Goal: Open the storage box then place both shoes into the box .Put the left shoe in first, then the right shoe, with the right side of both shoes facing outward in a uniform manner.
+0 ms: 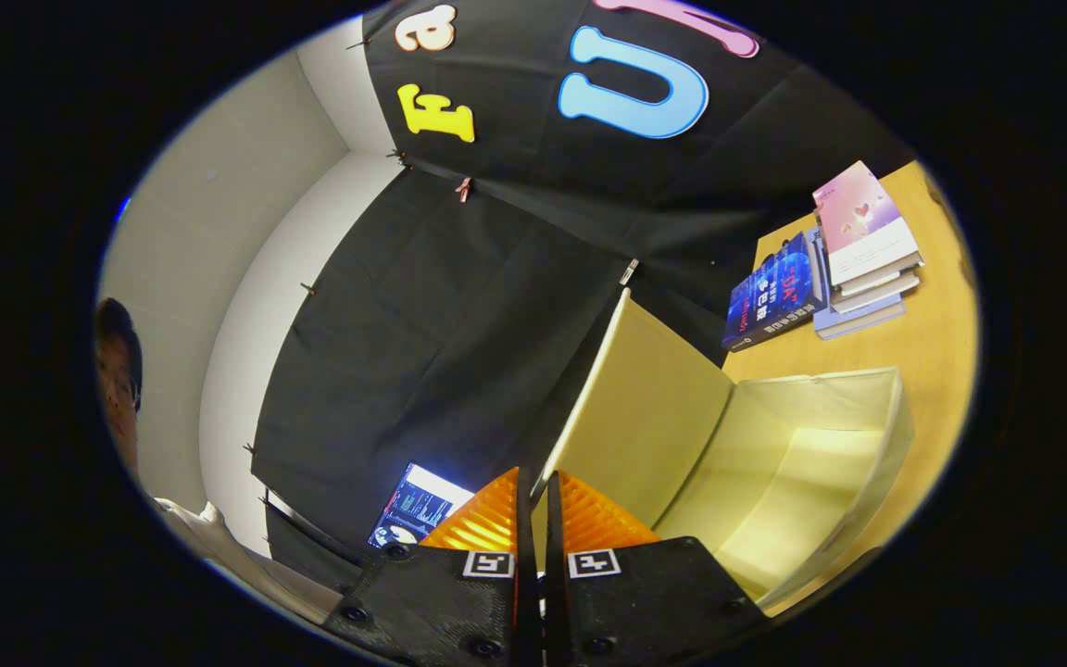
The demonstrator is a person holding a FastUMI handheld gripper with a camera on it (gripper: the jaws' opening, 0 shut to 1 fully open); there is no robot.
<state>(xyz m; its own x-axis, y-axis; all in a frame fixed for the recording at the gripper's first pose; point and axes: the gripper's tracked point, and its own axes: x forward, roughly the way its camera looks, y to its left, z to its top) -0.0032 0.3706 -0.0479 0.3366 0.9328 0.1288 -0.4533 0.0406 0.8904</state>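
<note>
The pale yellow storage box (876, 435) sits on the wooden table (941, 315), seen at a steep tilt. Its lid (654, 417) is swung up and stands nearly upright beside the empty inside of the box. My gripper (533, 482) is shut on the lid's thin free edge, which runs between the two fingers and on beyond them. One finger lies on the lid's outer face, the other on its inner face.
A stack of books (858, 250) and a blue book (772, 295) lie on the table beyond the box. A lit screen (418, 508) stands behind the fingers, by the black cloth wall. A person (121, 371) is at the far side.
</note>
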